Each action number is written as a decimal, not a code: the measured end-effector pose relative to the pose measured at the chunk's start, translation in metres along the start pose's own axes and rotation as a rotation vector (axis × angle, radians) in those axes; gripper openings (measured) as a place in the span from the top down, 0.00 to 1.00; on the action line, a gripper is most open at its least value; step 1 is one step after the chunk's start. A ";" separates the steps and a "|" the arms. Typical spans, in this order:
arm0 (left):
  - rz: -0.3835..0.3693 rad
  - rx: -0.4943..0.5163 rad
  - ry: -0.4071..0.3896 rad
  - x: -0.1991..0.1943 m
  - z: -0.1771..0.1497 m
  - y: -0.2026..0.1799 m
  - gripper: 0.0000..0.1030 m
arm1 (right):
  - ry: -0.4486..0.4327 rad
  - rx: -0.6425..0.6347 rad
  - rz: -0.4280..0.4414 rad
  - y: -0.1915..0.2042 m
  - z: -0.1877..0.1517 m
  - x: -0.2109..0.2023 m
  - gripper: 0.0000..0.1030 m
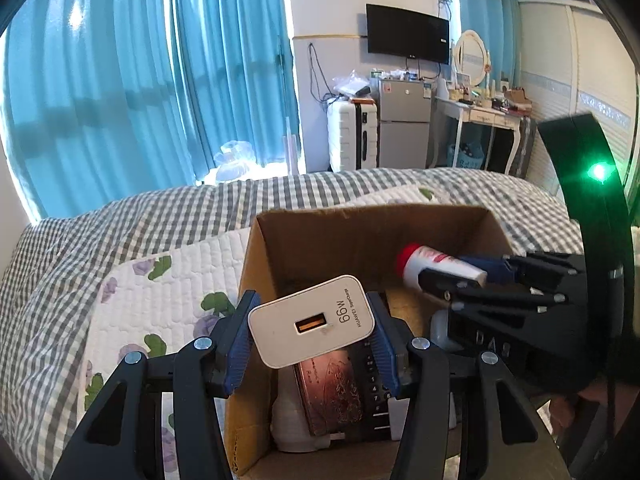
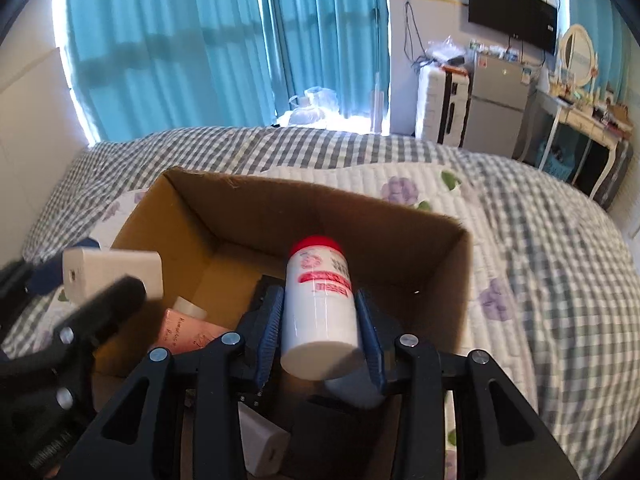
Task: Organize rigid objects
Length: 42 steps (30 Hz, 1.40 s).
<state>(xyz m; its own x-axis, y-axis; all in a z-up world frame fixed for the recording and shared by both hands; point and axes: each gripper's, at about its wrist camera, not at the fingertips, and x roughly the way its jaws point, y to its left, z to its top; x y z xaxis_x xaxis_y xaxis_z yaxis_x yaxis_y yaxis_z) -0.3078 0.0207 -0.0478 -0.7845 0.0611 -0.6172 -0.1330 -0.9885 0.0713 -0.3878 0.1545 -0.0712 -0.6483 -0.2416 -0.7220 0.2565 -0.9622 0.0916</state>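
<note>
Cardboard box [image 1: 320,236] is seen open on the checked bed [image 1: 120,240], under both claws. A white charger [image 1: 311,320] is clamped between the blue pads of the left gripper [image 1: 310,342], above a pink carton [image 1: 332,392]. A red-capped white bottle [image 2: 318,304] is pinched by the right gripper [image 2: 320,334], just right of the left claw.
</note>
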 end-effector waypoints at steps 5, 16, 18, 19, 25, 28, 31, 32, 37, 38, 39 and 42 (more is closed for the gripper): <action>-0.010 -0.026 0.023 -0.003 -0.006 0.001 0.48 | -0.026 0.006 -0.020 -0.004 0.001 -0.012 0.64; -0.006 -0.033 0.066 0.012 0.016 -0.013 0.48 | -0.062 -0.037 -0.088 -0.021 0.006 -0.060 0.64; 0.001 -0.019 0.077 0.022 0.021 -0.018 0.48 | -0.071 -0.033 -0.095 -0.026 0.005 -0.061 0.64; 0.010 -0.008 0.086 0.028 0.022 -0.021 0.48 | -0.075 -0.030 -0.096 -0.027 0.005 -0.061 0.64; 0.027 -0.027 0.111 0.053 0.025 -0.029 0.46 | -0.080 -0.021 -0.071 -0.040 0.004 -0.047 0.63; 0.025 -0.035 0.114 0.055 0.025 -0.029 0.32 | -0.078 -0.030 -0.082 -0.041 0.003 -0.045 0.35; 0.046 -0.041 0.066 0.043 0.027 -0.029 0.21 | -0.094 -0.014 -0.090 -0.046 0.003 -0.051 0.34; 0.053 -0.037 0.064 0.039 0.028 -0.029 0.21 | -0.094 -0.008 -0.094 -0.048 0.004 -0.053 0.34; 0.069 -0.021 0.034 0.001 0.039 -0.029 0.21 | -0.110 0.049 -0.096 -0.051 0.006 -0.085 0.34; 0.076 -0.017 0.014 -0.013 0.043 -0.029 0.21 | -0.116 0.049 -0.101 -0.050 0.008 -0.092 0.34; 0.079 -0.018 -0.001 -0.024 0.046 -0.028 0.21 | -0.127 0.045 -0.111 -0.047 0.010 -0.106 0.34; 0.075 -0.041 -0.055 -0.072 0.057 -0.022 0.21 | -0.170 0.031 -0.134 -0.039 0.017 -0.150 0.34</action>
<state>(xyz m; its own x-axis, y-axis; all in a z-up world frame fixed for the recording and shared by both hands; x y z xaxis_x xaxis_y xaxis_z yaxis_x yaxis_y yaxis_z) -0.2829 0.0463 0.0395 -0.8235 -0.0070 -0.5672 -0.0488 -0.9953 0.0832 -0.3131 0.2263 0.0449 -0.7871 -0.1264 -0.6037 0.1392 -0.9899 0.0258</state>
